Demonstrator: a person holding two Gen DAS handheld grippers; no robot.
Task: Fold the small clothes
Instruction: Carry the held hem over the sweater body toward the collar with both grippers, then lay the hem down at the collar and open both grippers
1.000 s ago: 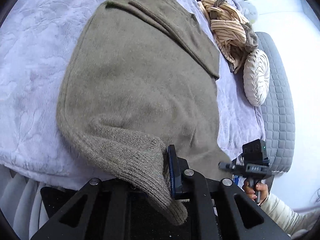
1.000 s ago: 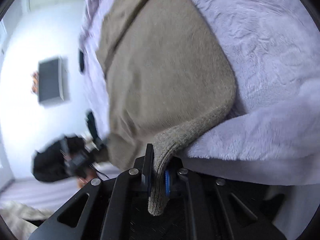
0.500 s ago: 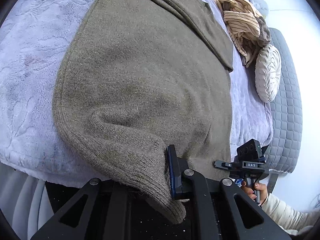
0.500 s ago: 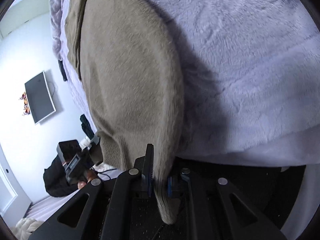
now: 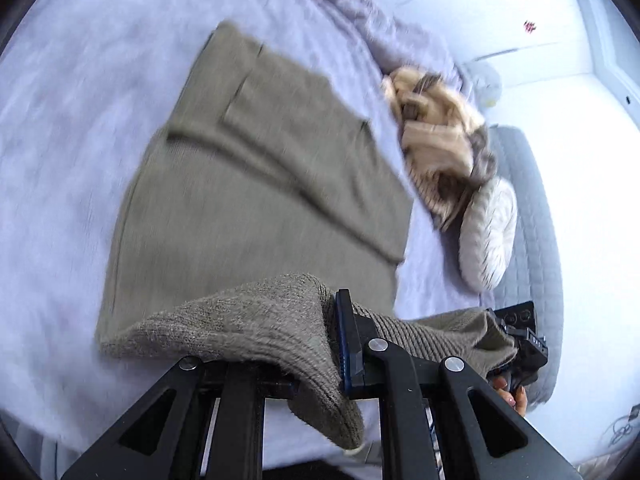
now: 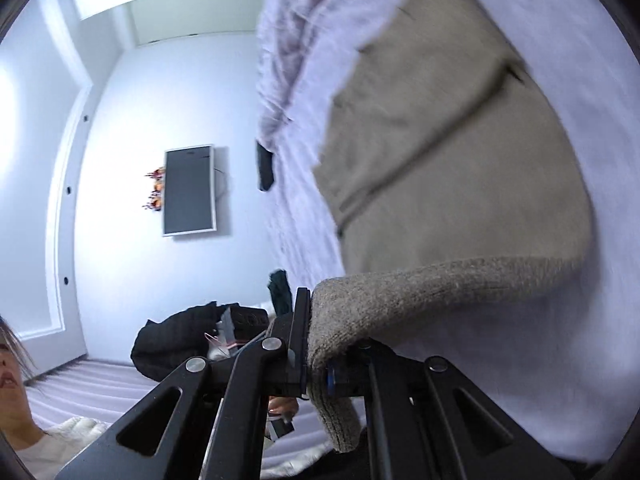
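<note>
Both grippers are clamped on the ribbed hem of the olive sweater (image 5: 256, 200), one at each bottom corner. In the left wrist view the left gripper (image 5: 340, 344) pinches knit at lower centre of the frame, and the hem runs from there to the lower right, where the right gripper (image 5: 516, 344) bites the other corner. In the right wrist view the right gripper (image 6: 316, 364) holds a thick roll of hem at lower centre.

The rest of the sweater lies flat on the lilac blanket (image 5: 72, 120), its long axis running from the held hem up toward the upper centre of the left view, with a sleeve folded across the body in a diagonal band. So the garment lies straight ahead of both grippers, and neither is nearer; a fold would probably carry the hem forward along that axis to the far end.

Bare blanket flanks the sweater at the left of the frame. On the right, a striped garment (image 5: 436, 140) and a round cushion (image 5: 488, 232) sit near its edge, so room is tighter there. Motion blur makes the far collar end hard to read, so it may not be square
</note>
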